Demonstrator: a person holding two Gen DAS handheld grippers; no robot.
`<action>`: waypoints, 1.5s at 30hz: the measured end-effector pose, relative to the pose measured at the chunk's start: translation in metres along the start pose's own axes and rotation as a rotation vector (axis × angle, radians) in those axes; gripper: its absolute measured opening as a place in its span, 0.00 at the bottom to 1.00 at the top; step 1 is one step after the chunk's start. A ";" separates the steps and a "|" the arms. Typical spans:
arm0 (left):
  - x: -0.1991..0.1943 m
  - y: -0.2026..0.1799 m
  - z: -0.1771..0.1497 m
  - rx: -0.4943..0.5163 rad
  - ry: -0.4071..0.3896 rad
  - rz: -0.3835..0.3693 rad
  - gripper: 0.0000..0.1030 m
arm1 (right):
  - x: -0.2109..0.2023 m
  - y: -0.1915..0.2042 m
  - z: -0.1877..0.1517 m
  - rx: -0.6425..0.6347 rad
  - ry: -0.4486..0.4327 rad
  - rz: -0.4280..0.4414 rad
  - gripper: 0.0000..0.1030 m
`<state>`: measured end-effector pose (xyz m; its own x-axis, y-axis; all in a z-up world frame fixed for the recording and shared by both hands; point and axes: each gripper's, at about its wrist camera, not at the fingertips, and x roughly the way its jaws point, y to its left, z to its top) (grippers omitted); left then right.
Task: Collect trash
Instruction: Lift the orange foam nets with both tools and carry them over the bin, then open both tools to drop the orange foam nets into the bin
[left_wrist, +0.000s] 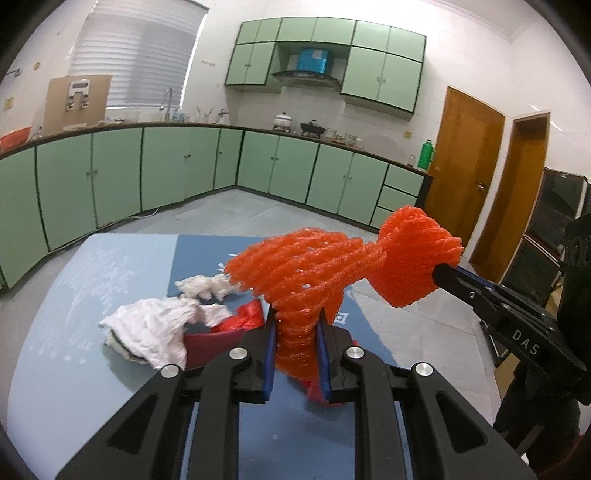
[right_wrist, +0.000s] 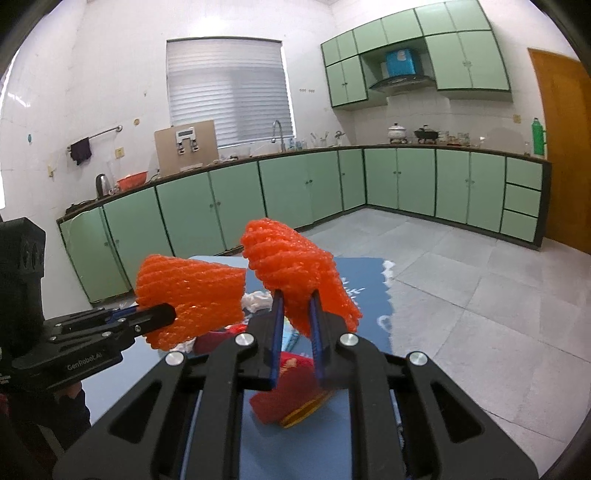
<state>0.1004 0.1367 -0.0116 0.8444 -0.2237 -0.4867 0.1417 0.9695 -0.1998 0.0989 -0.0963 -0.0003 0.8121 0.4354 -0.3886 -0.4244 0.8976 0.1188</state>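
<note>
Two hand-held tools each pinch an orange foam net above the blue table (left_wrist: 92, 280). In the left wrist view, the left tool (left_wrist: 295, 332), at lower centre, is pressed onto the twisted waist of one foam net (left_wrist: 295, 266). The right tool (left_wrist: 448, 275) enters from the right edge, clamped on a second foam net (left_wrist: 410, 258). The two nets overlap in this view; in the right wrist view they hang just apart. There the right tool (right_wrist: 295, 314) grips its net at centre.

Likely faults:
- The springy mesh could creep out of either pinch, since only a narrow fold is held.
- If the open meshes snag each other, pulling the tools apart may tear one net free.

Crumpled white tissue (left_wrist: 147, 328) and red wrapper (left_wrist: 243, 317) lie uncollected at centre left.
</note>
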 end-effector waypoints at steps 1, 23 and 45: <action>0.000 -0.003 0.000 0.004 0.000 -0.007 0.18 | -0.005 -0.003 -0.001 0.004 -0.004 -0.010 0.12; 0.034 -0.110 -0.016 0.130 0.063 -0.234 0.18 | -0.087 -0.087 -0.045 0.091 0.001 -0.275 0.12; 0.088 -0.202 -0.075 0.265 0.228 -0.348 0.18 | -0.111 -0.154 -0.141 0.264 0.132 -0.441 0.12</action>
<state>0.1076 -0.0864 -0.0776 0.5933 -0.5260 -0.6094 0.5466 0.8190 -0.1747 0.0179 -0.2928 -0.1039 0.8262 0.0152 -0.5631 0.0756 0.9876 0.1375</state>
